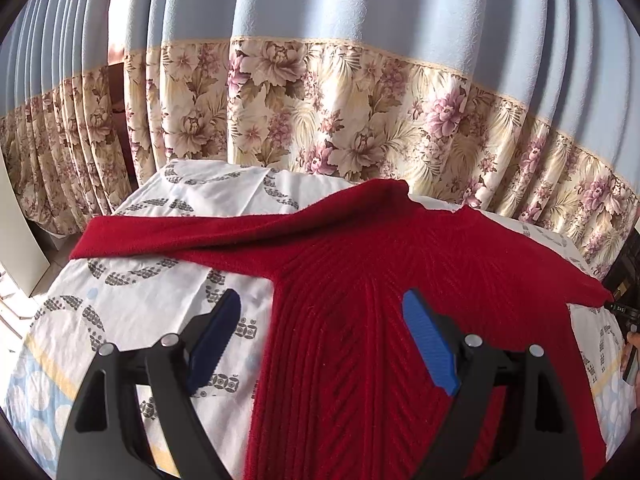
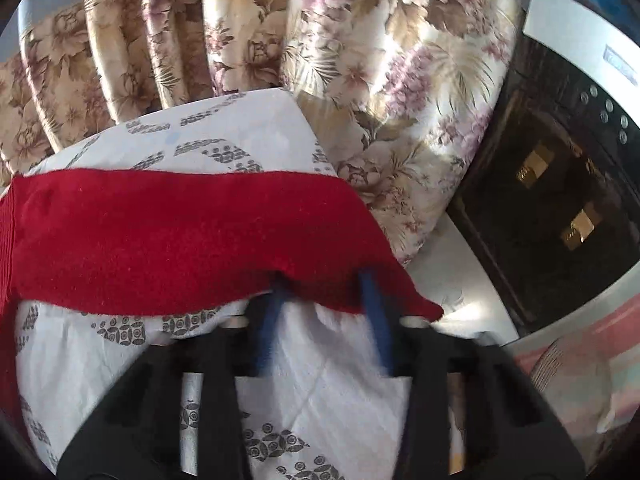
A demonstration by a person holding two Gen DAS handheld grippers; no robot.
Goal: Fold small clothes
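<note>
A dark red knitted sweater [image 1: 360,280] lies spread flat on a white patterned sheet [image 1: 140,320]. Its left sleeve [image 1: 160,236] stretches out to the left. My left gripper [image 1: 324,316] is open just above the sweater's left side edge, one finger over the sheet and the other over the ribbed body. The right sleeve [image 2: 180,236] runs across the right wrist view. My right gripper [image 2: 324,284] is at the sleeve's end, fingers apart, with the blue fingertips [image 2: 370,292] hidden under the sleeve's lower edge. That sleeve end [image 1: 596,294] meets the right gripper's black body at the left wrist view's right edge.
Floral and pale blue curtains [image 1: 340,112] hang right behind the sheet-covered surface. A dark cabinet with brass handles [image 2: 560,200] stands to the right, below a white top [image 2: 580,40]. A white panel [image 1: 16,232] leans at the far left. A hand [image 1: 632,344] shows at the right edge.
</note>
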